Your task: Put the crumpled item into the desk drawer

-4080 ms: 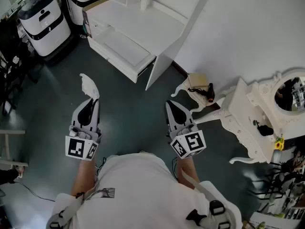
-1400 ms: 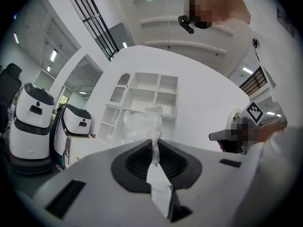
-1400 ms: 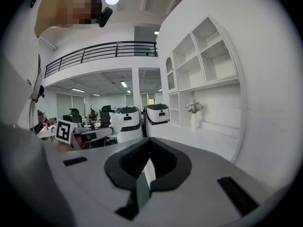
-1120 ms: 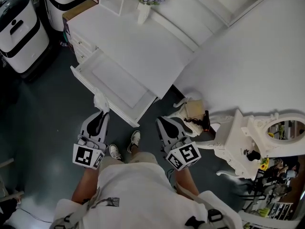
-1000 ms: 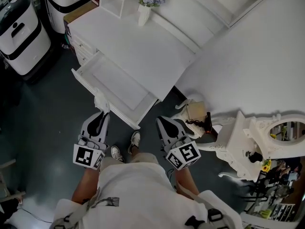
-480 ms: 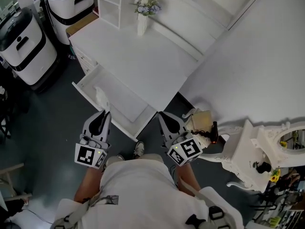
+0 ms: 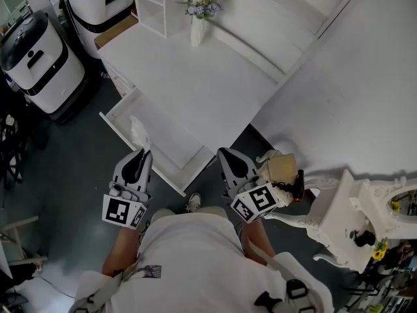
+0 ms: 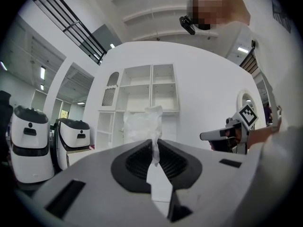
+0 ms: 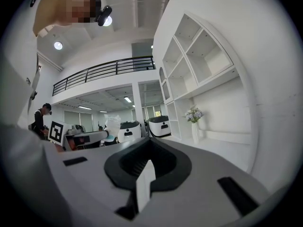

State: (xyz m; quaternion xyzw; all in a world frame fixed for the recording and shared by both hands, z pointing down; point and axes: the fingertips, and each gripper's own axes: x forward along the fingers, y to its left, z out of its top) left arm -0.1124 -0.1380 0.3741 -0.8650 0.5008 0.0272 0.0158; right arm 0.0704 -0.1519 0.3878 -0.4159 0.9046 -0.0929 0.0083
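A crumpled white item [image 7: 138, 132] sticks out of the tip of my left gripper [image 7: 143, 152], whose jaws are shut on its lower end. In the left gripper view the crumpled item [image 8: 142, 124] rises from the pinched jaws of the left gripper [image 8: 154, 148]. It hangs over the near left part of the open desk drawer [image 7: 171, 150], which is pulled out of the white desk [image 7: 195, 77]. My right gripper [image 7: 225, 152] is shut with nothing in it, just off the drawer's right front corner. In its own view the right gripper [image 9: 149, 145] points along the desk top.
Two white-and-black machines [image 7: 39, 51] stand left of the desk. A vase of flowers [image 7: 198, 17] sits at the desk's back by open shelves. At the right are a stool [image 7: 280, 169] with a hair dryer and an ornate white vanity [image 7: 352, 220]. My shoe [image 7: 193, 203] is below the drawer.
Both grippers have come forward to the desk. The crumpled item, earlier short of the drawer's front edge, now hangs over the open drawer. The left grip is unchanged.
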